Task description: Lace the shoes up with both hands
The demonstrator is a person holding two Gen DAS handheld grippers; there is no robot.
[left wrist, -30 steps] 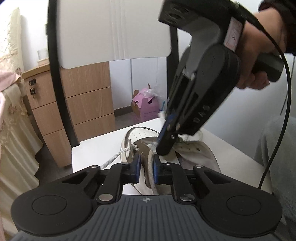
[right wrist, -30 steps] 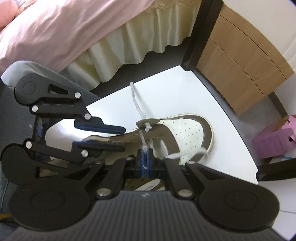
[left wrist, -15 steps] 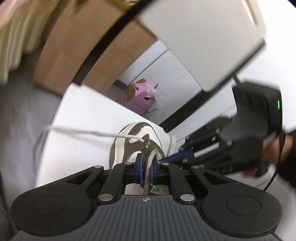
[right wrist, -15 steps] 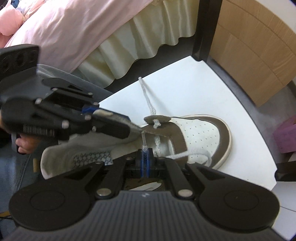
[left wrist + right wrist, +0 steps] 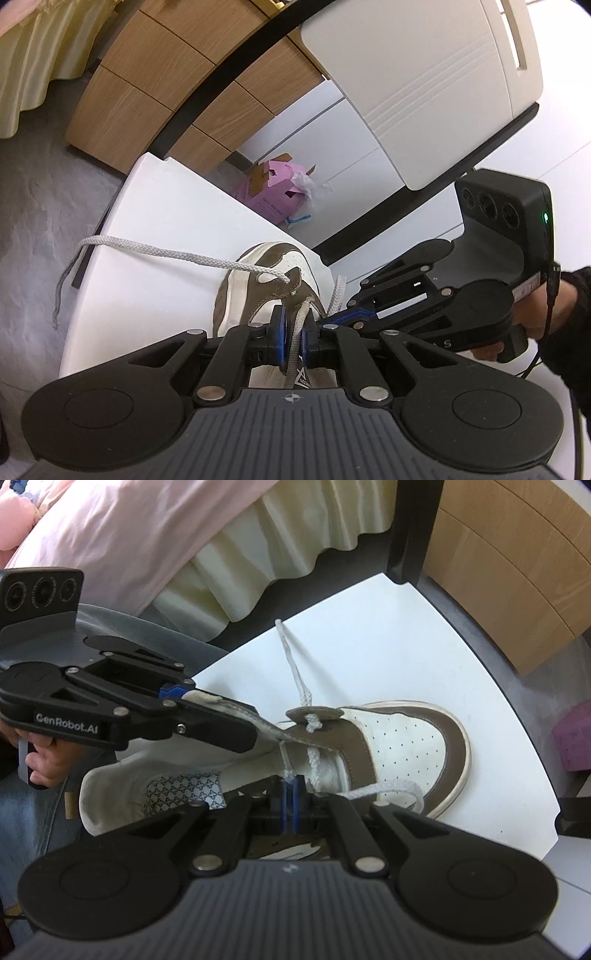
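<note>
On white chair seat (image 5: 388, 657): brown-and-white shoe (image 5: 406, 738), toe outward. Left gripper (image 5: 292, 328) clamped on eyelet flap (image 5: 266, 727). Right gripper (image 5: 290, 794) pinched shut on thin lace end (image 5: 285, 760) over tongue.

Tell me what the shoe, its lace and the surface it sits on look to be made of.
Shoe: white leather-like upper, smooth, with punched toe holes; brown panels look matte and napped, probably suede. Pale, smooth sole rim, likely rubber.
Lace: white woven cord, braid visible, frayed at one tip; probably cotton or polyester.
Seat: smooth, glossy white board, likely plastic or lacquered; which one is unclear.
</note>
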